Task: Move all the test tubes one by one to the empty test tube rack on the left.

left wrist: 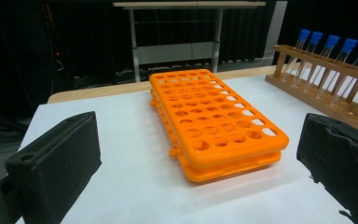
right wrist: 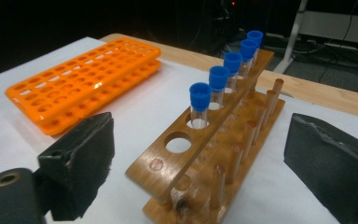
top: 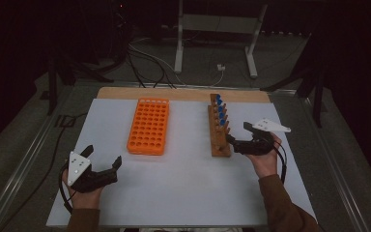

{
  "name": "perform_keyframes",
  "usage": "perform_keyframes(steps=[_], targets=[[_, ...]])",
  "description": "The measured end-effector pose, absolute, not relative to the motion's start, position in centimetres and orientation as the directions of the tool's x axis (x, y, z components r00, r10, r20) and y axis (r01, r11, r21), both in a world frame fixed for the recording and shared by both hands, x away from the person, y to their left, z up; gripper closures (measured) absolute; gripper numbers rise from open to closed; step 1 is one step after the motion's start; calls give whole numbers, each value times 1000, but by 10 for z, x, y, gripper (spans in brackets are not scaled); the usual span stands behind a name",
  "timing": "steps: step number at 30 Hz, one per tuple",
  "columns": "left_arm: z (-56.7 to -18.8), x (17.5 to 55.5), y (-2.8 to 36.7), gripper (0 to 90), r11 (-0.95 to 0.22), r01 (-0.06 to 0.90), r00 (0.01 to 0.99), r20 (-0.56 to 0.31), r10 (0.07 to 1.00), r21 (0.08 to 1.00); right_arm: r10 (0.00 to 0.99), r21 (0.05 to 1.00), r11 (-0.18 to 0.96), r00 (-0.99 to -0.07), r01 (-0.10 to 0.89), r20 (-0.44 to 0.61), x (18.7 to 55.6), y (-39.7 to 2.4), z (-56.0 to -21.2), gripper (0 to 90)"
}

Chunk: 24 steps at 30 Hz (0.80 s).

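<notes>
The right gripper [top: 235, 135] is held with its jaws spread wide and nothing gripped, the near end of the wooden rack [right wrist: 200, 158] lying between them with its first hole empty. Five blue-capped tubes [right wrist: 199, 103] are seen standing in the holes behind; in the dim high view they are hard to count. The left gripper [top: 102, 157] is likewise held open and empty, just short of the orange rack [left wrist: 214, 121], on the white tabletop [top: 183, 188].

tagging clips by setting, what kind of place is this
Probably a lab-style recording bench: a white table holds an orange tube rack and a wooden rack of blue-capped tubes, with cables on the dark floor behind.
</notes>
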<state>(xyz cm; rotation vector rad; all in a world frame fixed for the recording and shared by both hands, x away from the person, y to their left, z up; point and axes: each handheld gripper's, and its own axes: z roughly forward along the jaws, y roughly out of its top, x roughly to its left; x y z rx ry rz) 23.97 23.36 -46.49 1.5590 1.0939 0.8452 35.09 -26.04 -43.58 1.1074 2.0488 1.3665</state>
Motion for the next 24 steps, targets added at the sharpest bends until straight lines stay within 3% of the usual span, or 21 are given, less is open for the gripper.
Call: perform_keyframes(steps=[7, 14, 15, 17, 24], targets=[[-467, 240, 233, 5, -80, 236, 340, -5, 941, 969, 804, 893, 199, -588, 404, 87, 378, -251, -438, 260], [-467, 237, 235, 5, -75, 236, 337, -10, 942, 969, 807, 877, 253, -589, 408, 41, 390, -239, -451, 585], [-467, 237, 235, 5, -71, 233, 335, -11, 942, 970, 807, 877, 253, -589, 408, 41, 390, -239, -451, 585], [-468, 237, 235, 5, -73, 238, 335, -12, 942, 968, 803, 868, 266, -595, 419, 41, 394, -237, -457, 674], [-467, 237, 236, 5, -68, 235, 344, -18, 939, 970, 796, 876, 257, -604, 408, 48, 400, -233, -462, 749]])
